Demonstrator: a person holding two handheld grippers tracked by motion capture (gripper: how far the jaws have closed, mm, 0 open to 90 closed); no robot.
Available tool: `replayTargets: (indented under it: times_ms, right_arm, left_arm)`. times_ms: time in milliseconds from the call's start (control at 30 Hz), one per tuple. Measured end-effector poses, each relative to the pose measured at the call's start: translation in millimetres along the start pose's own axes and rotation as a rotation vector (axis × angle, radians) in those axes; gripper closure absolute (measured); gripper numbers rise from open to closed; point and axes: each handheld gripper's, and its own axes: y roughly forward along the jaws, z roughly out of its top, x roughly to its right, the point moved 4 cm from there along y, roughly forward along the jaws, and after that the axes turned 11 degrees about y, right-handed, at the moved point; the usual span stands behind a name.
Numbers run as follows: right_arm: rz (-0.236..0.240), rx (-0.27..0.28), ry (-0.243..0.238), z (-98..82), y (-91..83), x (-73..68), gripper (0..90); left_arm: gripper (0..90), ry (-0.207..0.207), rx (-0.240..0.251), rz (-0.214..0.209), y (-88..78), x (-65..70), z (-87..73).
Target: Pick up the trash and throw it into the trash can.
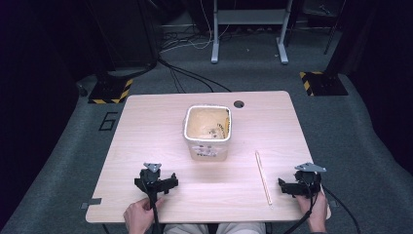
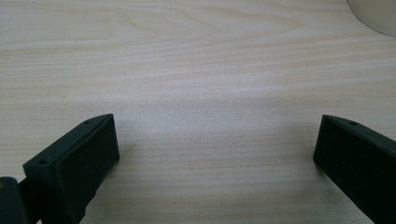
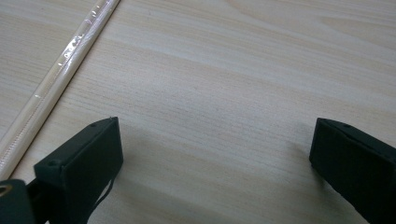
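Left gripper (image 1: 157,181): we find it resting at the near edge, jaws wide, nothing between.
Right gripper (image 1: 301,187): likewise wide and empty.
Chopsticks (image 1: 263,177): wrapped, lying just left of it, untouched.
Cup (image 1: 207,130): mid-table, open.
Progress: we judge nothing begun.

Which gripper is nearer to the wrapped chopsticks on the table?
Right. The right gripper rests just beside the wrapped chopsticks, near their lower end; the left gripper sits far across the table.
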Motion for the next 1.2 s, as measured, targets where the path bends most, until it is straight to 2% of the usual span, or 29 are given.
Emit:
replayTargets:
  times_ms: [167,300,567,833,1033,1200]
  right_arm:
    - [0.002,0.000,0.001,0.3,0.2,0.3,1.9]
    - [0.003,-0.001,0.001,0.3,0.2,0.5,2.0]
    - [-0.004,0.000,0.007,0.4,0.1,1.0,1.8]
    - [0.009,-0.007,-0.017,-1.6,-1.1,-1.0,0.0]
    - [-0.013,0.008,0.012,-1.5,0.1,-1.2,0.0]
    - [-0.029,-0.030,0.026,-0.4,-1.6,-0.5,0.0]
  left_arm:
    - [0.0,0.010,-0.007,-0.006,0.9,-1.6,1.0]
    - [0.0,-0.001,0.000,-0.003,3.2,-2.0,2.8]
    - [0.0,0.016,-0.004,-0.014,5.2,-4.7,4.7]
    - [0.0,0.018,-0.004,-0.015,5.4,-5.0,4.8]
    - [0.0,0.019,-0.004,-0.015,5.4,-5.1,4.7]
    - [0.0,0.021,-0.002,-0.018,5.9,-5.5,5.1]
